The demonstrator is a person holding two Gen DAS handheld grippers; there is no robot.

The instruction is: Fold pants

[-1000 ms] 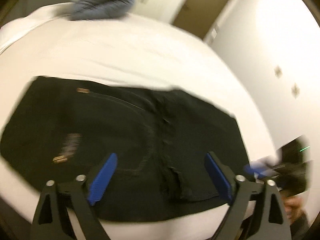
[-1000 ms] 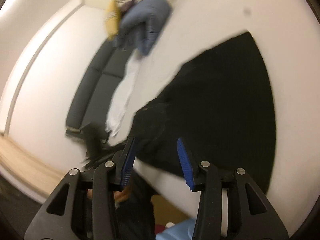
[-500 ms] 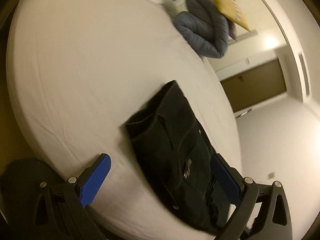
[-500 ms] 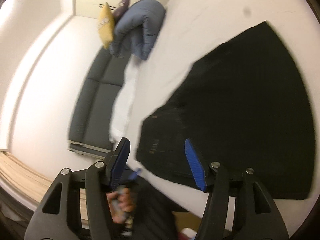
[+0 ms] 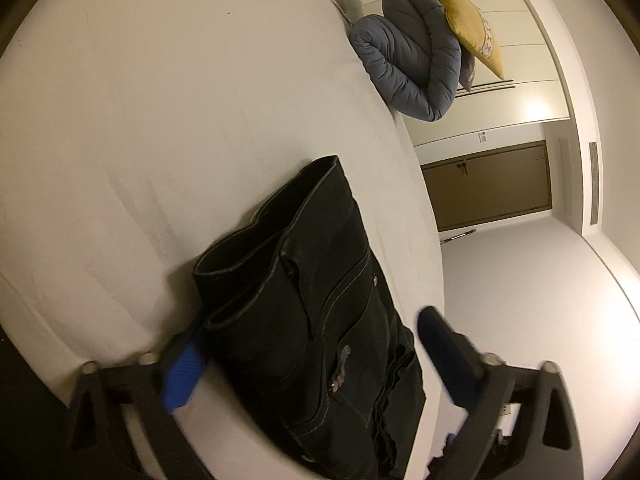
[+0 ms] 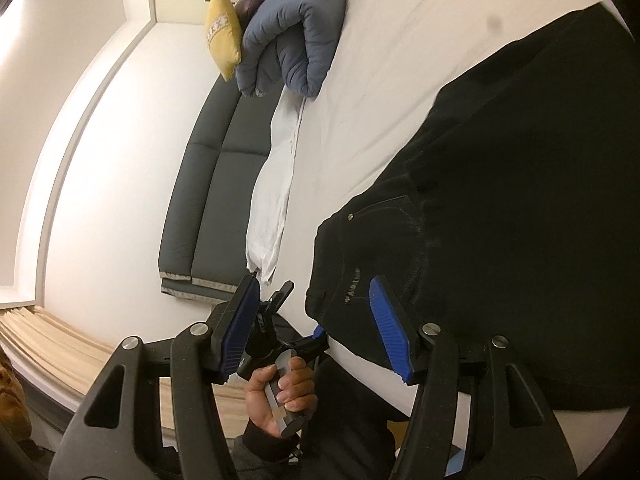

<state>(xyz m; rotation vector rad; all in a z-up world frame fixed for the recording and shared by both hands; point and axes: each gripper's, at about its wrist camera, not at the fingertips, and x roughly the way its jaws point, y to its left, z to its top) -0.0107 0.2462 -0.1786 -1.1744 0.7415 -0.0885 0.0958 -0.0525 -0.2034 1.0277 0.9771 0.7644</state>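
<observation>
The black jeans (image 5: 316, 320) lie folded on the white bed (image 5: 160, 120), near its front edge; they also show in the right wrist view (image 6: 500, 220). My left gripper (image 5: 312, 356) is open, its blue pads on either side of the waistband end, low at the bed edge. It also shows in the right wrist view (image 6: 296, 340), held in a hand beside the pants' corner. My right gripper (image 6: 316, 328) is open and empty, one pad over the pants' waistband corner, the other off the bed.
A rolled blue-grey duvet (image 5: 408, 60) and a yellow cushion (image 5: 468, 24) sit at the bed's far end. A dark grey sofa (image 6: 212, 184) stands along the wall beside the bed. A brown door (image 5: 488, 184) is beyond the bed. Wooden floor (image 6: 48, 344) lies below.
My left gripper has swung round and dropped close to the pants' waistband end, pads straddling it. My right gripper has moved slightly closer to the pants' corner. Both stay open.
</observation>
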